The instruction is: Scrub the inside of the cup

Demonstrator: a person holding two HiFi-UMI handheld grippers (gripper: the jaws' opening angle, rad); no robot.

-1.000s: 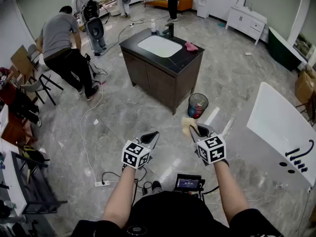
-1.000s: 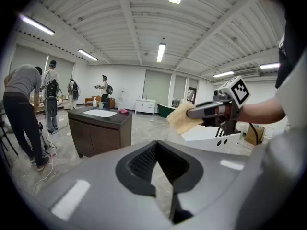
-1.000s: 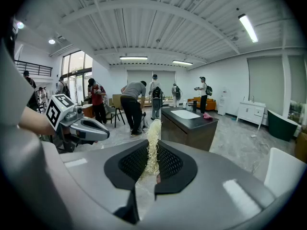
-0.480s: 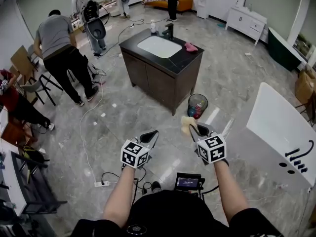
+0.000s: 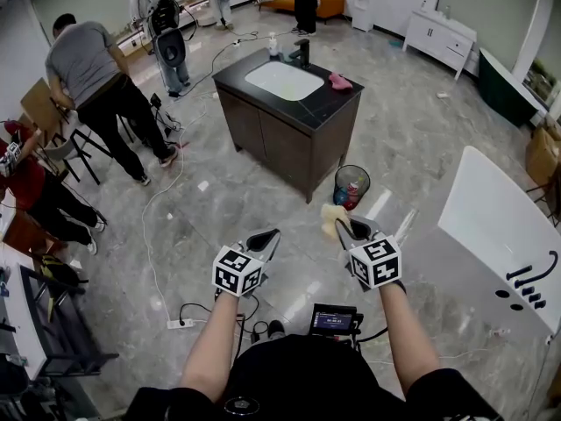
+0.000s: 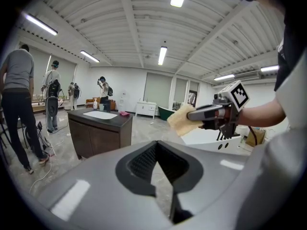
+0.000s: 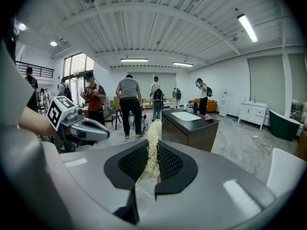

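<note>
My right gripper point(image 5: 343, 227) is shut on a pale yellow sponge point(image 5: 330, 219), which sticks up between its jaws as a stringy strip point(image 7: 153, 145). The left gripper point(image 5: 268, 235) is held level beside it, shut with nothing in it; its dark pads point(image 6: 144, 159) meet. From the left gripper view the sponge point(image 6: 179, 120) shows in the right gripper point(image 6: 191, 115). Both grippers hang in the air over the floor, well short of the dark sink cabinet point(image 5: 263, 128). I cannot make out a cup in any view.
The cabinet carries a white basin point(image 5: 282, 82), a soap bottle point(image 5: 273, 48), a black tap point(image 5: 301, 55) and a pink cloth point(image 5: 339, 82). A wire bin point(image 5: 351, 185) stands by it. A white bathtub point(image 5: 496, 235) lies right. Several people point(image 5: 85, 63) stand left; cables point(image 5: 180, 323) trail on the floor.
Both grippers have stayed nearly still. The person in grey at the left has straightened up and stepped away, and a person in red has come in at the left edge.
</note>
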